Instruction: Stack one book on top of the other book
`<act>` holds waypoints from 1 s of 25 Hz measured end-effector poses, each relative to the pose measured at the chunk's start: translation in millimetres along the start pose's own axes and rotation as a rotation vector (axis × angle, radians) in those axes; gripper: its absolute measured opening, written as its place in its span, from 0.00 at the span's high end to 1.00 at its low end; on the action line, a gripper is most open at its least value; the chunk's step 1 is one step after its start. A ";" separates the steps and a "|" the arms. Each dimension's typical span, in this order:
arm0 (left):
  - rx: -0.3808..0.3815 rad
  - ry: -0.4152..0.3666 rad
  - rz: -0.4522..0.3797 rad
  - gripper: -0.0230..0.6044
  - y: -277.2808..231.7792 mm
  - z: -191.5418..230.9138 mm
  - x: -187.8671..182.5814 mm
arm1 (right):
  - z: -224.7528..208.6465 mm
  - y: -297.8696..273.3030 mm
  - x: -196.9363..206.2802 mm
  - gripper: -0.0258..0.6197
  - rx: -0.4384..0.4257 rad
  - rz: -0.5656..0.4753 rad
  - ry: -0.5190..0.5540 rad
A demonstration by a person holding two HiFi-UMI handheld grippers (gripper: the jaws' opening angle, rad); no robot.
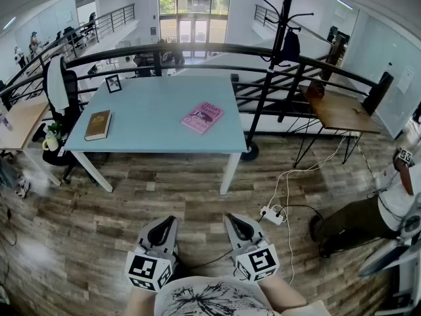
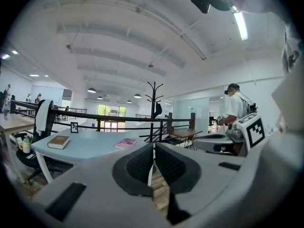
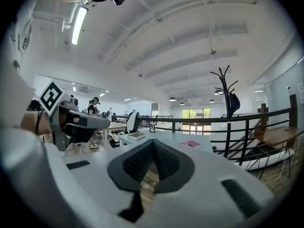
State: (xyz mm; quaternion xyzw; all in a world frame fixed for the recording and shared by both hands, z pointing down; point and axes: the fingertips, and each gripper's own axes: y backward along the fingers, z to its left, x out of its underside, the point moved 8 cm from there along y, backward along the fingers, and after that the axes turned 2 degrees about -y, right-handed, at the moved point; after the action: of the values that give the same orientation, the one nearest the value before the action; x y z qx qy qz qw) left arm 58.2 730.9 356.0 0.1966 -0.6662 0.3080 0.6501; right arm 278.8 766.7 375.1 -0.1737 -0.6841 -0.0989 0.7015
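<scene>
A brown book (image 1: 98, 124) lies at the left end of the light blue table (image 1: 158, 120); a pink book (image 1: 202, 117) lies right of its middle. Both books show small in the gripper views: brown book (image 2: 58, 142) (image 3: 136, 136), pink book (image 2: 125, 143) (image 3: 191, 144). My left gripper (image 1: 164, 224) and right gripper (image 1: 237, 221) are held side by side low in the head view, well short of the table, over the wooden floor. Both are shut with nothing between the jaws: left gripper (image 2: 153, 148), right gripper (image 3: 153, 146).
A small picture frame (image 1: 113, 83) stands at the table's back left. A black coat rack (image 1: 276, 45) and a railing (image 1: 197, 51) are behind the table. A power strip (image 1: 272, 214) with cables lies on the floor to the right. A person (image 1: 368, 216) sits at far right.
</scene>
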 end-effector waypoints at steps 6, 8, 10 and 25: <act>-0.009 0.015 0.005 0.94 -6.3 5.2 -5.5 | -2.3 -9.5 3.5 0.97 -0.003 0.002 -0.018; -0.002 0.016 0.003 0.94 -9.7 10.9 -0.1 | -2.7 -14.5 3.2 0.97 -0.002 0.007 -0.023; 0.004 0.021 0.009 0.94 -14.3 16.4 -3.1 | -3.9 -21.5 3.3 0.97 0.000 0.016 -0.028; 0.045 0.052 0.035 0.94 -78.2 175.3 -6.2 | 2.5 -183.6 3.9 0.97 0.108 0.086 -0.077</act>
State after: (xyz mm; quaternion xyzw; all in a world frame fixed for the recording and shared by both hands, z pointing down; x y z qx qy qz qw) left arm -20.2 556.0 368.2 0.1912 -0.6455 0.3392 0.6570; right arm 207.6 599.1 398.8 -0.1686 -0.7068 -0.0251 0.6866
